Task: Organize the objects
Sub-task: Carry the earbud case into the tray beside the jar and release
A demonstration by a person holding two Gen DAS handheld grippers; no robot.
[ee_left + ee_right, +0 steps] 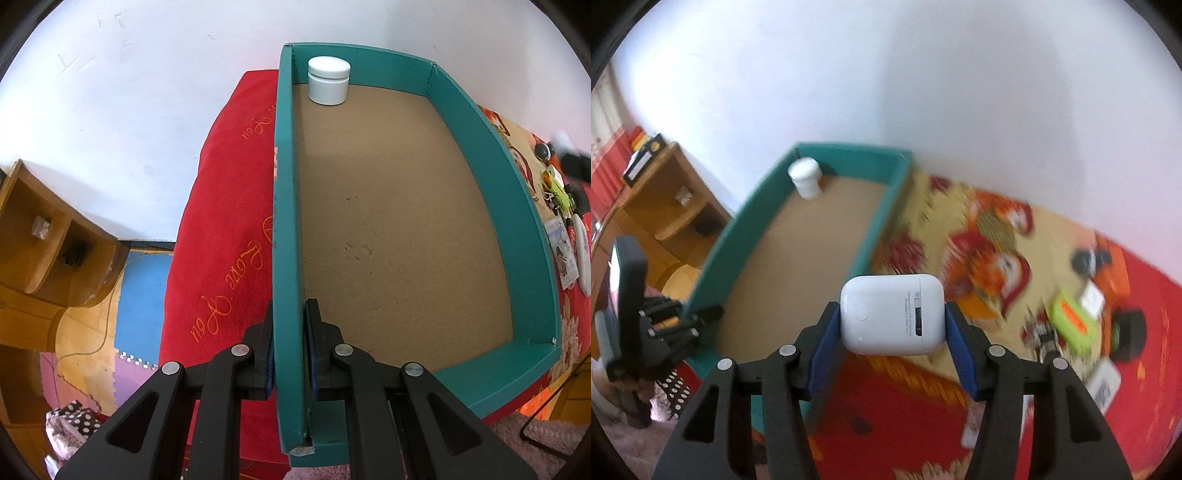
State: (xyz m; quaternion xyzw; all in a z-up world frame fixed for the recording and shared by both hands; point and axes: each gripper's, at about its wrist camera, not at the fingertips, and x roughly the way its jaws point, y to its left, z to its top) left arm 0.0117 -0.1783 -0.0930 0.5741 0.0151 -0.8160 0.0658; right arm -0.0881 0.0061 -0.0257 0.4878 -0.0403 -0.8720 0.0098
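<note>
Earbud case (892, 314): white, pinched across its width between the blue pads of the right gripper (892, 321), held off the bedding, just short of the tray's near right corner. The grip is taken on the flat sides with the hinge and button face toward the camera, so nothing is seen slipping; the rounded shell is judged likely to twist if squeezed off-centre.

Tray (491, 155): teal walls, brown floor, laid on the bed. Its left wall is clamped by the left gripper (288, 347), jaws pressed together with one pad outside and one inside. This is judged a steadying hold, since the tray sits on soft bedding and could shift or tip when something is dropped in.

Jar (328, 79): white, upright, in the far left corner of the tray, close to both walls. The rest of the floor is bare, so plenty of room is left for the case.

Still loose on the blanket (979, 229), right of the tray: a green item (1071, 321), a card (1104, 384) and dark bits, all too blurred to be identified.

In the way: the tray's right wall has to be cleared before the case can be lowered. A pillow (221, 221) lies along the tray's left side, a wooden shelf (40, 236) beyond it; neither is judged an obstruction.
</note>
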